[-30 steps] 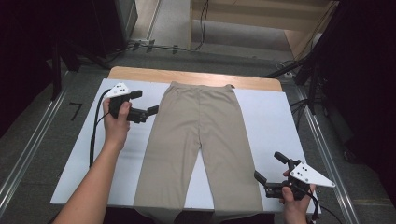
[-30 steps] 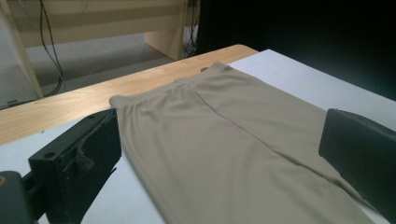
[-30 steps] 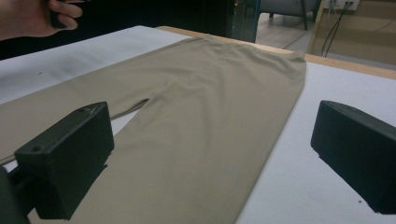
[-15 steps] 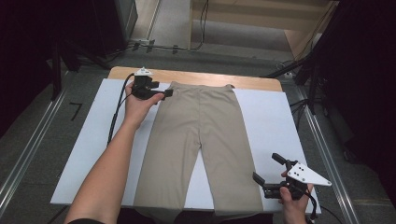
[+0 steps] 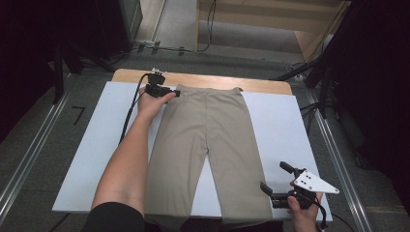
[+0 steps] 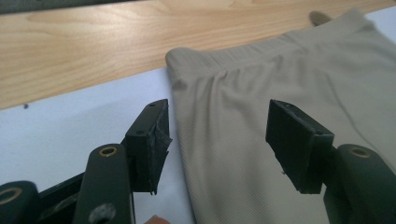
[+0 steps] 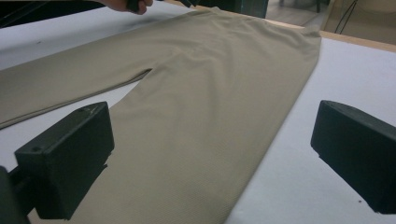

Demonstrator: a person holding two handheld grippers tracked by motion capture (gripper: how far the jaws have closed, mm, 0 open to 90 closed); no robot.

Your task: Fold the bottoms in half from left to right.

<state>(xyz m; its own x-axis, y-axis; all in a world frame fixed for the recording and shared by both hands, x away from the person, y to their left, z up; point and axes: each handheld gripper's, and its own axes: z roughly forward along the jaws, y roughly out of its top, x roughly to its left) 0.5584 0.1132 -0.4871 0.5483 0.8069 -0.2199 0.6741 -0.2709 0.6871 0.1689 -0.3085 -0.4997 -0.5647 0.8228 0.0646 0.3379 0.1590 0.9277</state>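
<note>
Now the beige trousers point(image 5: 209, 145) lie flat on the white board point(image 5: 101, 145). The left gripper point(image 5: 169, 92) sits at their waistband's left corner, its jaws just closing but apart, the cloth's edge between them, unpinched. The right gripper point(image 5: 275, 186) rests beside the right leg's hem, jaws spread wide, touching nothing.

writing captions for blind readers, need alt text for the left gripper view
The left gripper has its black jaws straddling the side edge of beige trousers just below the waistband, pads apart. White board and wooden table edge lie beyond.
</note>
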